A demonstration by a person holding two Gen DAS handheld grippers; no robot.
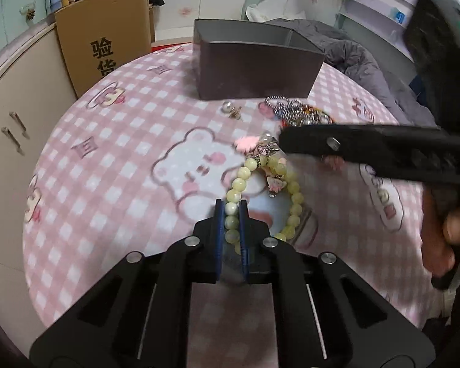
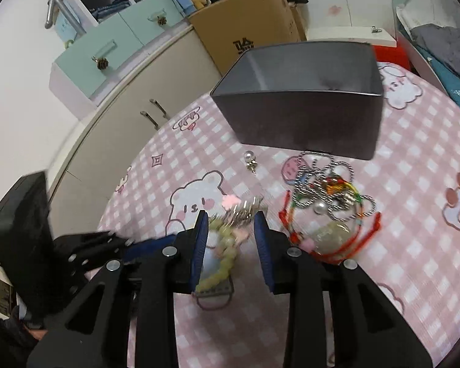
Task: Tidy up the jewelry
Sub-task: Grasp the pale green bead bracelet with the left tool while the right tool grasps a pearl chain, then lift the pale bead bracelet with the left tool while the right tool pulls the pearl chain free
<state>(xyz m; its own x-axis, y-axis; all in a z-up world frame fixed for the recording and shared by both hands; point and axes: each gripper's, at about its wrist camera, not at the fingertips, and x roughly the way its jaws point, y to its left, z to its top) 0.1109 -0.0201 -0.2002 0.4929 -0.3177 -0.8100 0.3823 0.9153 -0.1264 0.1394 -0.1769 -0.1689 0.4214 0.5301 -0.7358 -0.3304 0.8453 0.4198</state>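
A yellow-green bead bracelet (image 1: 293,197) with pink charms lies on the pink checked cloth. My left gripper (image 1: 231,207) is shut on one side of the bracelet. My right gripper (image 2: 231,219) is open, its blue pads on either side of the bracelet (image 2: 224,245) and its charms; in the left wrist view it (image 1: 368,147) reaches in from the right above the charms. A dark grey box (image 1: 254,67) stands open behind; it also shows in the right wrist view (image 2: 306,116).
A tangle of silver chain and a red cord bracelet (image 2: 325,196) lies in front of the box, with a pearl earring (image 2: 249,158) to its left. A cardboard carton (image 1: 104,36), cabinets and a grey jacket (image 1: 352,58) surround the round table.
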